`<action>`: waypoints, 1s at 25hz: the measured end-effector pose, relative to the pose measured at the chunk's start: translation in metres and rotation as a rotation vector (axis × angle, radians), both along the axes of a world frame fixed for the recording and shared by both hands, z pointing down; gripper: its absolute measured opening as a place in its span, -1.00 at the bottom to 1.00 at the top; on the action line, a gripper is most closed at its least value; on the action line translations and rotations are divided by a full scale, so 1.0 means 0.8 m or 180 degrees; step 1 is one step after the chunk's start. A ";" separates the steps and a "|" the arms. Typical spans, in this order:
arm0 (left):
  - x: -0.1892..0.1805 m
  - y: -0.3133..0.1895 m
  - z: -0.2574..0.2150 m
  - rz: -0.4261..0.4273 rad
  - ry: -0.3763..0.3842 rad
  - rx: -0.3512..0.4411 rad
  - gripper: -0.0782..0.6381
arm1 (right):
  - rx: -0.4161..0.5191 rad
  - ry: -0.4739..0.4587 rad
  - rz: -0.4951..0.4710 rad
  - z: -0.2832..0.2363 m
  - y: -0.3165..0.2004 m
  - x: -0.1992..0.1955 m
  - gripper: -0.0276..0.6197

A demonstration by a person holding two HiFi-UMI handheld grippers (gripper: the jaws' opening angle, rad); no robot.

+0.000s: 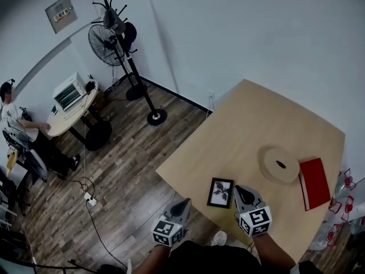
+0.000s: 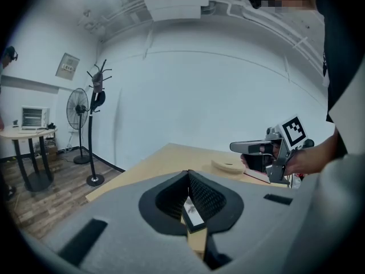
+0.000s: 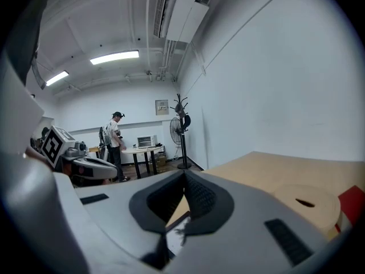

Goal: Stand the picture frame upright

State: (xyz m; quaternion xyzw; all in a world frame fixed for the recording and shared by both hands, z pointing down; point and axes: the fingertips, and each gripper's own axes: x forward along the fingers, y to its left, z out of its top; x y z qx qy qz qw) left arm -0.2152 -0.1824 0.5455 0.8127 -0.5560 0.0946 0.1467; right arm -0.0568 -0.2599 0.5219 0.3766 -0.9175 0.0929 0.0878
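The picture frame [image 1: 220, 192] is small and black with a dark sketch in it, and it lies flat near the front edge of the wooden table [image 1: 251, 124]. My left gripper [image 1: 183, 203] hovers just left of the frame beyond the table's edge, jaws shut and empty. My right gripper [image 1: 244, 192] sits just right of the frame, shut, holding nothing. In the left gripper view the frame [image 2: 192, 214] shows low beneath the closed left gripper [image 2: 188, 177], with the right gripper [image 2: 259, 148] beyond. The right gripper view shows the frame [image 3: 177, 228] under the closed right gripper [image 3: 184, 178].
A round wooden disc [image 1: 280, 164] and a red book [image 1: 315, 181] lie to the right of the frame. Bottles [image 1: 345, 201] stand past the table's right edge. A standing fan [image 1: 105, 44], a coat stand [image 1: 137, 73], a small round table [image 1: 71, 110] and a seated person [image 1: 14, 124] are far left.
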 end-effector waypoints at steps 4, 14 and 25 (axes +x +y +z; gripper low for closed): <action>0.001 -0.022 0.009 0.0081 0.0023 -0.0057 -0.79 | -0.0046 0.0006 0.0056 0.006 -0.017 0.001 -0.89; -0.015 -0.090 0.016 0.0325 0.0018 -0.0092 -0.79 | -0.0300 0.0130 0.0164 0.033 -0.059 -0.014 -0.88; -0.020 -0.117 0.036 0.0512 0.0036 -0.0201 -0.79 | -0.0884 0.0196 0.0441 0.110 -0.083 -0.006 -0.73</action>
